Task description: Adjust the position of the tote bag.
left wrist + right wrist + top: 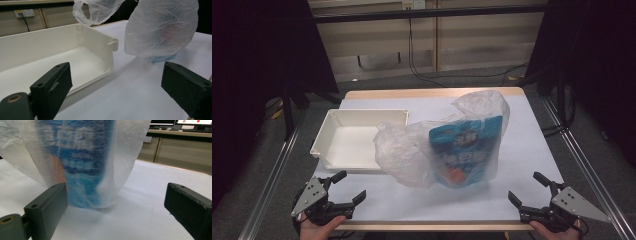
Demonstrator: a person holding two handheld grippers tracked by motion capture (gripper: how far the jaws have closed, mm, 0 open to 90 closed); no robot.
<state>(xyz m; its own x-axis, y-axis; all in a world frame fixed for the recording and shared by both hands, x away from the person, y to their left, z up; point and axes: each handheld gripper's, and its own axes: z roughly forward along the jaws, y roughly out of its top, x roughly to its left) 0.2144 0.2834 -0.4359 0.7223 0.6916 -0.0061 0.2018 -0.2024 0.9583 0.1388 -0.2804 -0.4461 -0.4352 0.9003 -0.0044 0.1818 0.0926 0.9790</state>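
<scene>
Your left gripper [348, 187] sat at the near left corner of the table [532, 140], jaws spread wide, nothing between them. Same for your right gripper [527, 187] at the near right corner: jaws wide apart, empty.

The bag [447, 145], thin translucent plastic, stood upright mid-table, ahead of both sets of fingers and between the two grippers, well apart from each. A blue pouch [466, 147] with an orange patch low down stood inside it, seen through the film.

From your left fingers [53, 86]: the bag [160, 27] was ahead and toward the right finger, with the pouch's blue bottom edge showing under the film. A loose flap of the bag hung over the far corner of the tray [110, 53]. The white tray was straight ahead of the left finger, close, with its near corner just past the fingertip. Tray and bag body were just beside each other; I couldn't tell if they touched at table level.

From your right fingers [46, 207]: the bag [125, 157] stood ahead, just past the left finger, and the pouch [80, 170] print was blurred through the film. Bare table lay ahead of the right finger.
</scene>
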